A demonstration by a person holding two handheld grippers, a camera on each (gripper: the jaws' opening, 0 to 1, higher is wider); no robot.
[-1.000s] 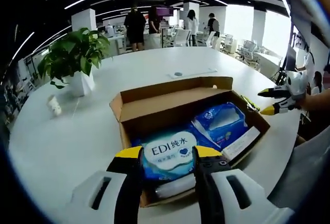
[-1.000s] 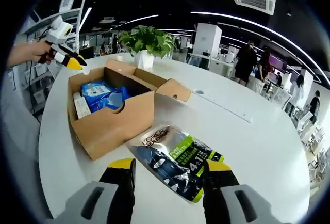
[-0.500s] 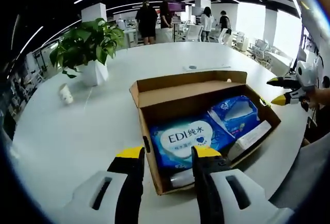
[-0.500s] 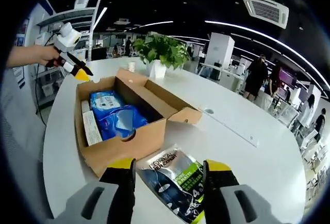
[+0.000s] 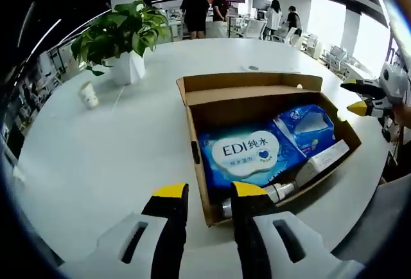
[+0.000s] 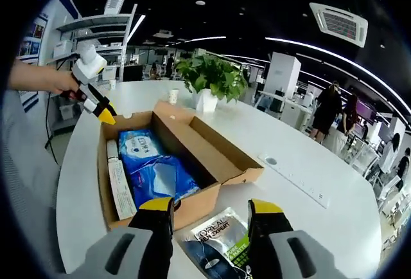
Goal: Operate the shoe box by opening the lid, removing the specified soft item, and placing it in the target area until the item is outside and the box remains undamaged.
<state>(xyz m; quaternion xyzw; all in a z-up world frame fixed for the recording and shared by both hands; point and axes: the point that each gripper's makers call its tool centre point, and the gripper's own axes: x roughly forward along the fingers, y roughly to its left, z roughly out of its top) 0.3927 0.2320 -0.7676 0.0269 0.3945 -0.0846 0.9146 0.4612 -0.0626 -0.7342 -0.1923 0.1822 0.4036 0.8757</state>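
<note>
An open cardboard shoe box (image 5: 252, 81) sits on the white round table (image 5: 115, 150), its lid flap folded back. Inside lie a blue EDI wipes pack (image 5: 247, 153), a second blue soft pack (image 5: 307, 123) and a white tube (image 5: 302, 175). My left gripper (image 5: 209, 192) is open at the box's near corner, gripping nothing. My right gripper (image 6: 210, 208) is open just above a L'Oreal sachet (image 6: 218, 240), which lies on the table outside the box (image 6: 192, 205). Each gripper also shows in the other's view, hand-held beside the box: left gripper (image 6: 103, 113), right gripper (image 5: 359, 98).
A potted plant (image 5: 125, 35) and a small paper cup (image 5: 88, 94) stand on the table's far side. A thin strip (image 6: 295, 177) lies on the table beyond the box. People stand in the office behind. The table edge is near the box (image 5: 369, 163).
Both views have shifted with the hands: the left one has drawn back to the box's near corner, and the right one has closed in on the box. The sachet stays on the table.
</note>
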